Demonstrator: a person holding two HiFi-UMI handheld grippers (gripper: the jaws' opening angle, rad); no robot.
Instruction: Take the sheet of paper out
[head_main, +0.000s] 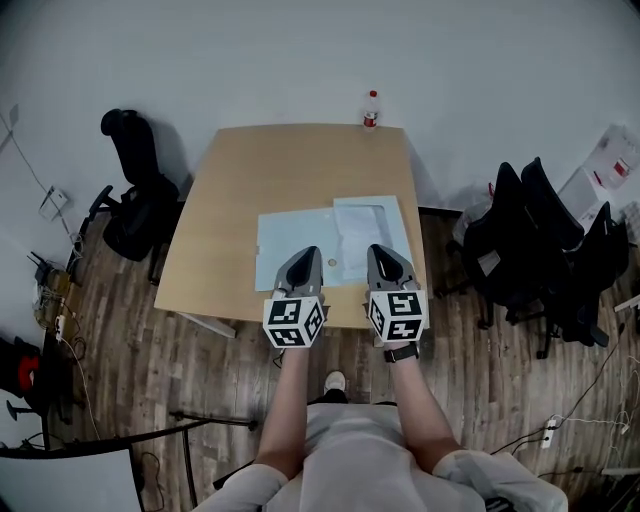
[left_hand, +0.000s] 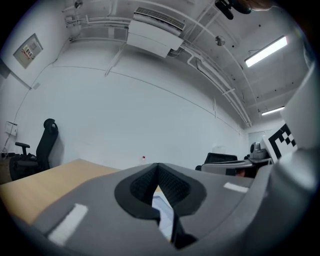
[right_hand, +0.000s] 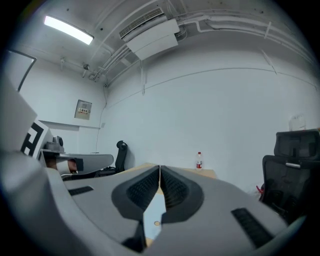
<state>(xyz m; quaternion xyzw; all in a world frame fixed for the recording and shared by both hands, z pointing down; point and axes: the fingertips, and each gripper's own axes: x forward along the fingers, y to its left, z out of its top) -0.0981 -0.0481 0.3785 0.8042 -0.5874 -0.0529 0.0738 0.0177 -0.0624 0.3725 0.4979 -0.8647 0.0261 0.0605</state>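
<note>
While the person stands at the table's (head_main: 230, 200) six o'clock edge, both arms reach out level and side by side over the near end of the top. The left claw (head_main: 307, 252) has its jaws pressed together with nothing between them; its own view shows the ribbed pads meeting at the tip and only a slit of pale surface below. The right claw (head_main: 383, 250) is closed the same way and is also empty, its pads touching along their length. Each carries its marker cube at the wrist end, just off the table's edge.

A pale blue folder (head_main: 290, 240) lies flat on the top, toward five o'clock from the table's centre, its long side across. The sheet (head_main: 365, 225), whiter than the folder, lies over the folder's right half and pokes past its twelve o'clock edge; whether part of it is tucked inside I cannot tell. Both claw tips hang above the folder's near part, the left one over its middle, the right one over the near end of the sheet. Neither can be seen to touch it.

At the table's twelve o'clock edge, a little toward one, stands a small bottle (head_main: 371, 108) with a red label. A black chair (head_main: 135, 200) sits at nine o'clock, and more black chairs (head_main: 540, 240) crowd at three o'clock on the wooden floor (head_main: 130, 360).
</note>
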